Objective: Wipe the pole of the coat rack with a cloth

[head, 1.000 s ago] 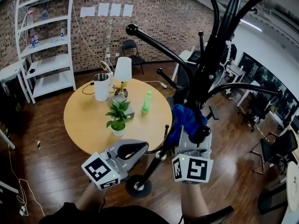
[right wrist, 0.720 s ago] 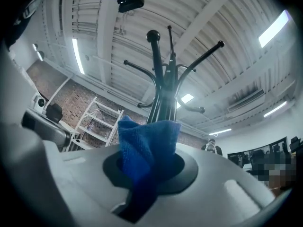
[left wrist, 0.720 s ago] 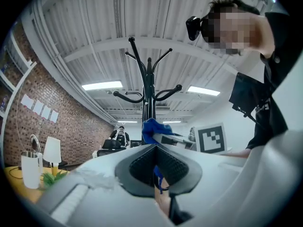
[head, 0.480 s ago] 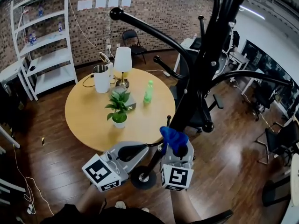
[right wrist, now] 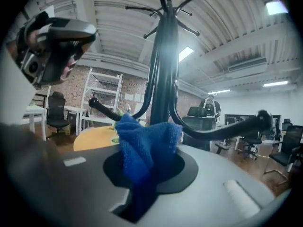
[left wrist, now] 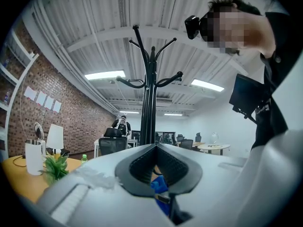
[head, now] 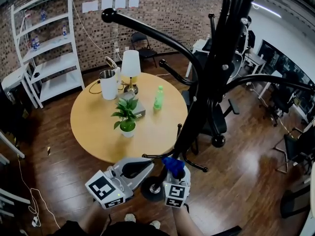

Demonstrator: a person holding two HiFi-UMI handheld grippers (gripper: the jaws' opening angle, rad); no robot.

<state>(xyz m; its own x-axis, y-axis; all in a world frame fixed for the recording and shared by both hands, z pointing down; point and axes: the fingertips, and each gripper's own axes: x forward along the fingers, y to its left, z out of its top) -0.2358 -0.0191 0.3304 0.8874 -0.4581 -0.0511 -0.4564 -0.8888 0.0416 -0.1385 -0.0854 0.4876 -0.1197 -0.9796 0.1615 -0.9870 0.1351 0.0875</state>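
The right claw [head: 173, 175] clenches the blue cloth [head: 171, 163] low beside the coat rack's pole [head: 209, 90], near its base. The left claw [head: 143, 162] hovers nearby, pinched together on nothing. A good wipe needs firm cloth pressure, long even strokes, and working around the pole.
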